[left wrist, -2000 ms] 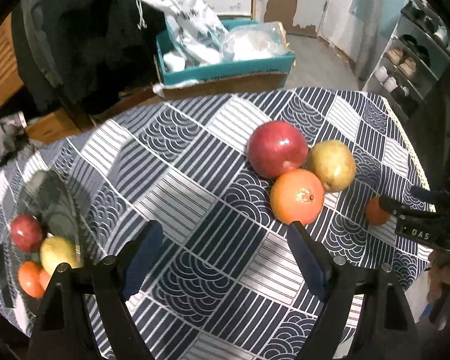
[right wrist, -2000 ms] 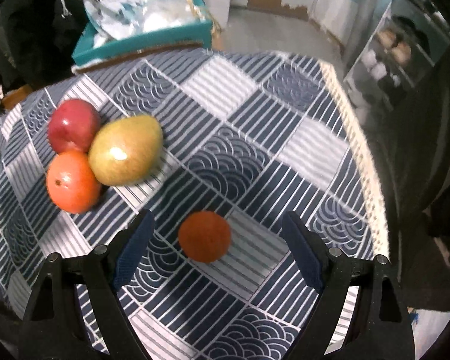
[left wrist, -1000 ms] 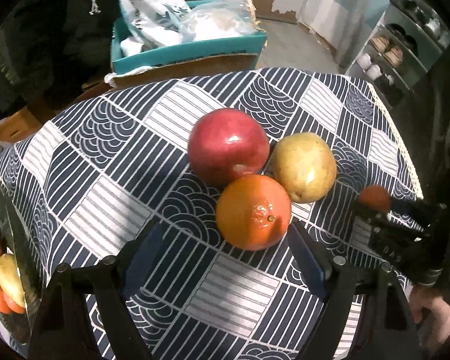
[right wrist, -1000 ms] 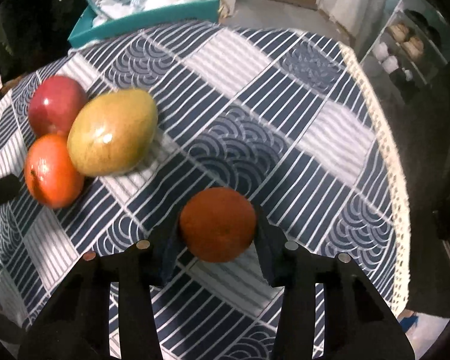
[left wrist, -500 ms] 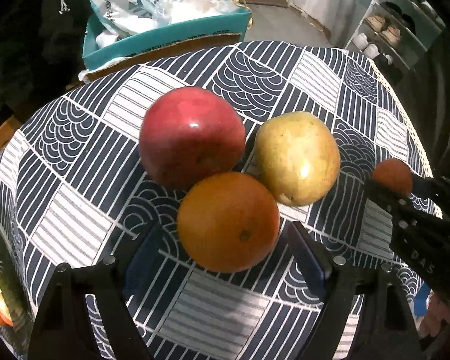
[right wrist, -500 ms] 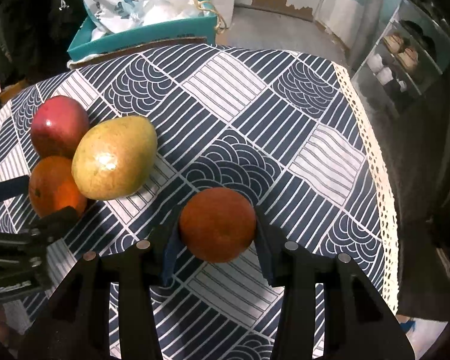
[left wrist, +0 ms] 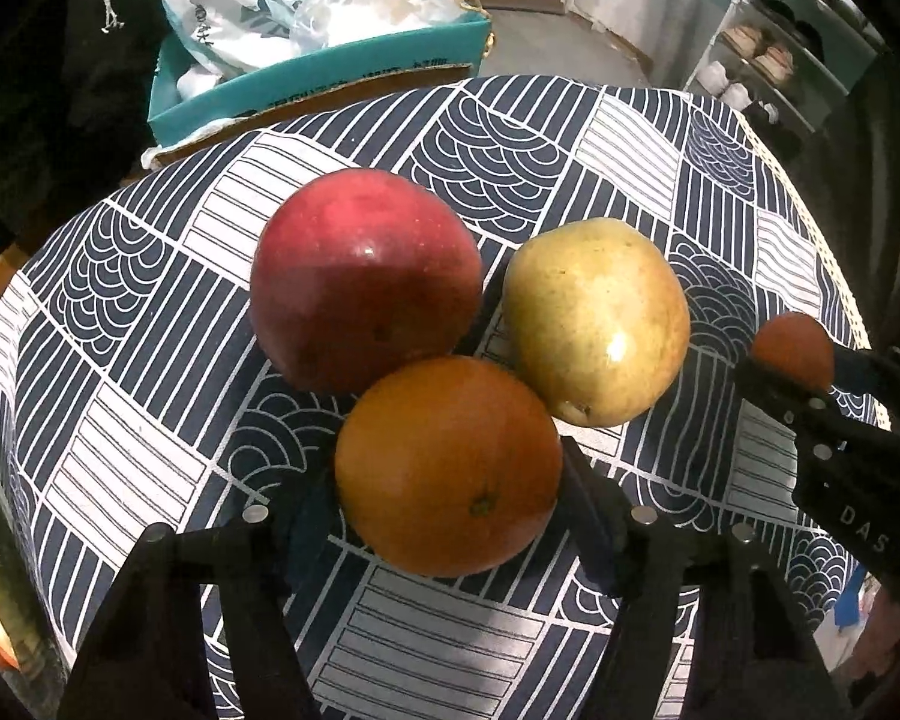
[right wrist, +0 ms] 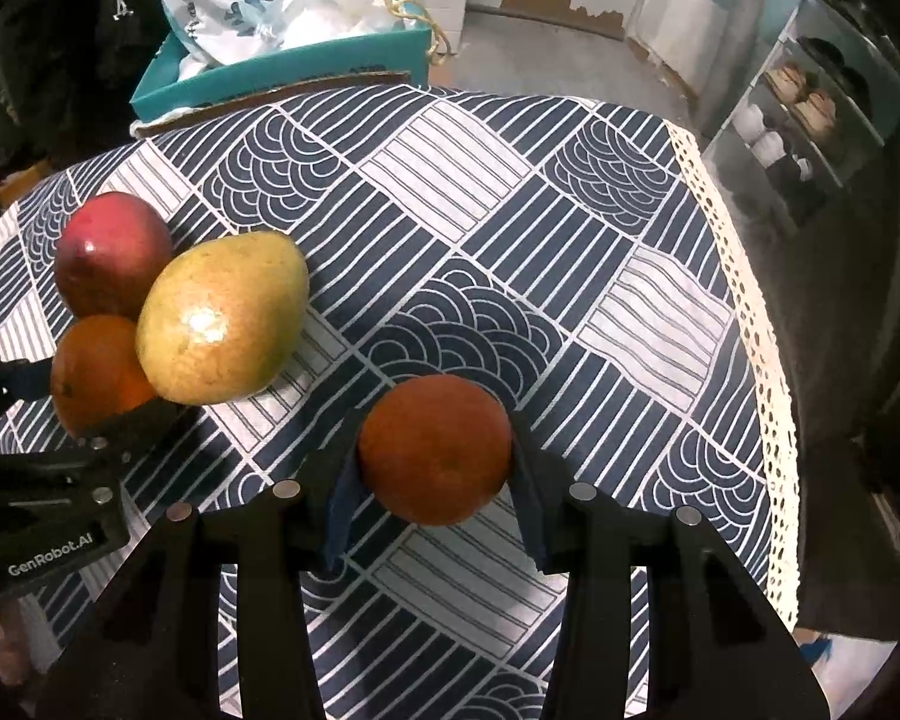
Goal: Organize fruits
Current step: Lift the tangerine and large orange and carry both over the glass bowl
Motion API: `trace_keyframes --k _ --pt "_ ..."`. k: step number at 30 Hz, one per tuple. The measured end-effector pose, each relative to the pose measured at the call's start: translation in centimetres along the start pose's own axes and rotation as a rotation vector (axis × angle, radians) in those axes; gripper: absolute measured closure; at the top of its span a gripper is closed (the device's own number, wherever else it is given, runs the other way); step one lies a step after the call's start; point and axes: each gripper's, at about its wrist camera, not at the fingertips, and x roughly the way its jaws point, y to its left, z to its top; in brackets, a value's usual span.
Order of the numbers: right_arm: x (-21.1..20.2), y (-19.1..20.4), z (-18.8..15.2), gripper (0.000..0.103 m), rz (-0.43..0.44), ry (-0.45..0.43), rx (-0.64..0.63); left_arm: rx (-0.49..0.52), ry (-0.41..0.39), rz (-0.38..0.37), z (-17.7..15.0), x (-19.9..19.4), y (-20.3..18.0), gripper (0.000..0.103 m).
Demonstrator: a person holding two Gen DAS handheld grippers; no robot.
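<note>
- The left gripper (left wrist: 450, 516), wide open and short of the fruit two seconds ago, has closed in around the big orange (left wrist: 448, 467); its jaws now sit against both flanks, gripping it, though I cannot tell how firmly.
- The right gripper (right wrist: 432, 480) has shut on the small tangerine (right wrist: 433, 449) within the last two seconds and holds it clamped between both pads.
- My reading: both grasps are made, so the next step is likely lifting and carrying each fruit to where it belongs.
- The orange rests on the table (left wrist: 150, 312), touching the red apple (left wrist: 366, 279) behind it and just beside the yellow-green mango (left wrist: 594, 321).
- The orange is round with no real long axis; its navel faces the left camera, low on the near side.
- The mango (right wrist: 222, 318) is the elongated one: in the right view its long axis runs diagonally, narrow end toward the far right, blunt end toward the orange (right wrist: 93, 369).
- A teal box (right wrist: 282, 69) of bags stands beyond the table.
</note>
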Motion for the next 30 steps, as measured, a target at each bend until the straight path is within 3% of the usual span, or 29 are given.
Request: trace_keyframes --k 7,30 --pt "-0.7 0.7 0.1 0.059 0.002 -0.017 -0.017 0.033 -0.022 0.041 -0.8 -1.2 -0.2 0.034" --pt "-6.3 3.8 1.1 0.059 0.033 -0.137 -0.07 -0.014 -0.152 0.086 -2.0 -9.6 3.3 0.035"
